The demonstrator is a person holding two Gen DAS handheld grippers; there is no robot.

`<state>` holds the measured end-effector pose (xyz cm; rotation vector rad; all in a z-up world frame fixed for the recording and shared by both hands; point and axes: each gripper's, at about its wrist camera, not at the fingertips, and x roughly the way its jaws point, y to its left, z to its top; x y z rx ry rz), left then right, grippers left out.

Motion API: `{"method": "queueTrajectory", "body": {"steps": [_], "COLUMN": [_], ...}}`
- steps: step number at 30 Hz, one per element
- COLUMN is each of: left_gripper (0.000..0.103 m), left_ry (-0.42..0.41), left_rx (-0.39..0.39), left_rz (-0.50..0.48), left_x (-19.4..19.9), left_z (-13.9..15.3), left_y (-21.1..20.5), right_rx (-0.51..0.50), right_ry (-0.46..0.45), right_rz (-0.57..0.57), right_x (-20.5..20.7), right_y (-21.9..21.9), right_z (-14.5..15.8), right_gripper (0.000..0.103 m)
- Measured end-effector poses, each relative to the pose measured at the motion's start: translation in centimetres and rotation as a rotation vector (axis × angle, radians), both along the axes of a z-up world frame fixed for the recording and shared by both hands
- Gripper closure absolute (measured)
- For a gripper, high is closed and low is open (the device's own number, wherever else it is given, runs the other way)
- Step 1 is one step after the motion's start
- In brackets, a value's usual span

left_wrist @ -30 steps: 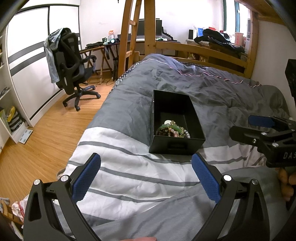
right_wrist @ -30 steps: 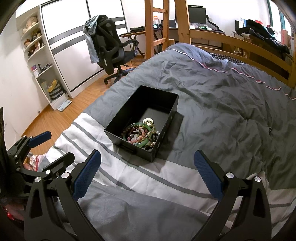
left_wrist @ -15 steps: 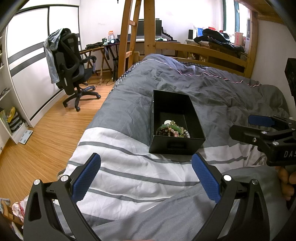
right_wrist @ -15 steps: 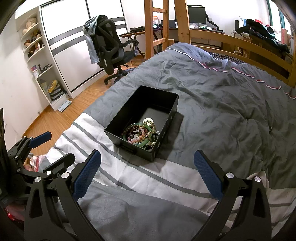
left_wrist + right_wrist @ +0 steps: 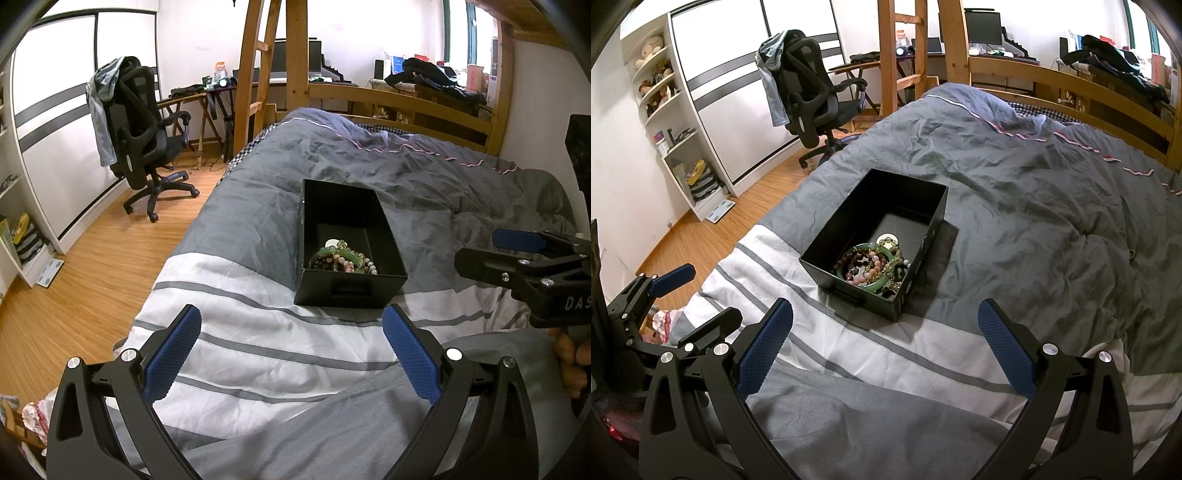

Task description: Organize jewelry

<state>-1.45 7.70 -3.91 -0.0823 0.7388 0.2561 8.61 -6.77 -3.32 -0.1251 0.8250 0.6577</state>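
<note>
A black open box (image 5: 351, 291) (image 5: 849, 236) stands on the bed. In its near end lies a heap of jewelry (image 5: 343, 258) (image 5: 873, 266): a green bangle and several bead bracelets. My left gripper (image 5: 291, 350) is open and empty, held above the striped cover just short of the box. My right gripper (image 5: 884, 347) is open and empty, also short of the box. The right gripper shows at the right edge of the left wrist view (image 5: 517, 254); the left gripper shows at the left edge of the right wrist view (image 5: 676, 295).
The bed has a grey duvet (image 5: 1034, 184) and a white striped cover (image 5: 258, 332). A wooden bed frame (image 5: 406, 103) and ladder (image 5: 258, 74) stand behind. An office chair (image 5: 140, 136), a desk and shelves (image 5: 665, 110) stand on the wooden floor to the left.
</note>
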Motion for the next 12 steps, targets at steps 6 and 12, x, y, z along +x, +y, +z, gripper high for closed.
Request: {"method": "queueTrajectory", "body": {"steps": [6,12], "left_gripper": [0.006,0.006], "left_ry": [0.000,0.001], "left_rx": [0.001,0.000], "left_rz": [-0.002,-0.001], "left_x": [0.04,0.07], "left_z": [0.06,0.04], "left_y": [-0.02,-0.05], "right_rx": [0.000,0.001], "right_ry": [0.000,0.002], "right_rz": [0.000,-0.001], "right_x": [0.09,0.09], "right_y": [-0.04,-0.08], "right_z": [0.02,-0.03], "right_gripper": [0.004,0.004]}}
